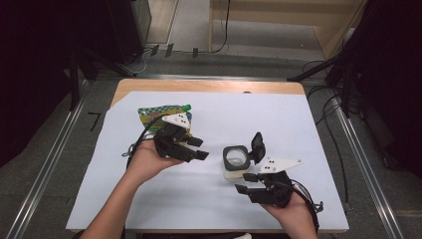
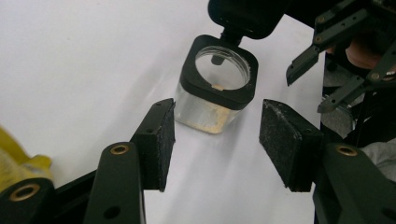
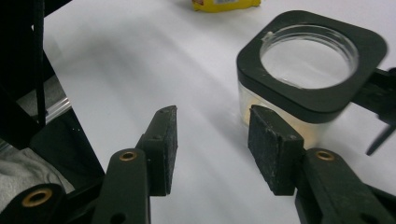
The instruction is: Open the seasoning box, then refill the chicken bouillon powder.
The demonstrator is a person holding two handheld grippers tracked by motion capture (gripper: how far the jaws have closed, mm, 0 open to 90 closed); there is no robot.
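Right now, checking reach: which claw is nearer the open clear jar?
Right. The right claw sits just beside the jar, toward the person; the left claw is farther off, to its left.

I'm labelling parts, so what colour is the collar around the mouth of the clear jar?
Black; the collar shows best in the right gripper view.

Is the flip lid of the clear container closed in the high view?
No. The black lid stands tilted up behind the clear container, leaving its round mouth open.
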